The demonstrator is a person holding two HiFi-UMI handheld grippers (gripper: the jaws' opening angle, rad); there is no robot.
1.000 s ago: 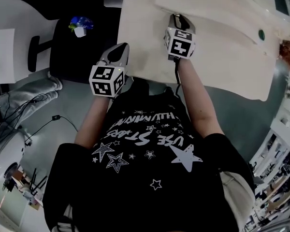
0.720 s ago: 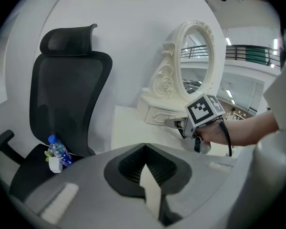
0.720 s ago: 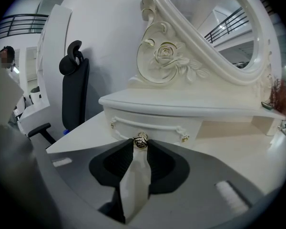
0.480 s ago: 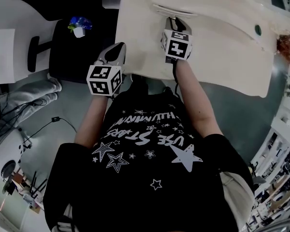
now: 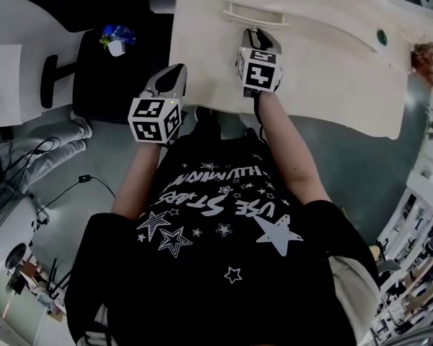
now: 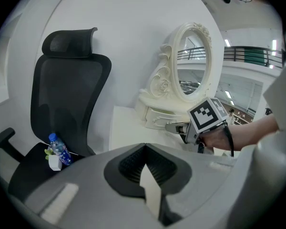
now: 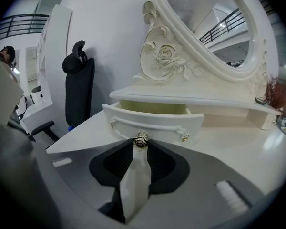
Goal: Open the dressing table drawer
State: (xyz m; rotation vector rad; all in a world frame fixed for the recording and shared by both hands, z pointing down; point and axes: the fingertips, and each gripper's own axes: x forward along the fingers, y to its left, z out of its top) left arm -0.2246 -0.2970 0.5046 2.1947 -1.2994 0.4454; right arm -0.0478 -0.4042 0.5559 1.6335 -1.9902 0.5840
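Head view: the right gripper (image 5: pixel 255 36) is working at the drawer (image 5: pixel 254 13), which is sitting partly out of the dressing table (image 5: pixel 332 85). The left gripper (image 5: pixel 175 74) is hovering off the table's edge.

Left gripper view: its jaws are pressing together, empty.

Right gripper view: the jaws are pinching the small knob (image 7: pixel 141 140). A firm, straight, level pull should suit it best, since the knob could slip.

Drawer: cream-white curved-front drawer (image 7: pixel 155 122), standing partway out, pale interior showing.
Knob: small round brass-coloured knob (image 7: pixel 142 139), front centre of drawer.
Gripper: right gripper (image 7: pixel 140 146), jaws clamped on knob.
Mirror: oval rose-carved white mirror (image 7: pixel 214 20), above drawer.
Chair: black high-backed office chair (image 7: pixel 79 94), left of drawer.
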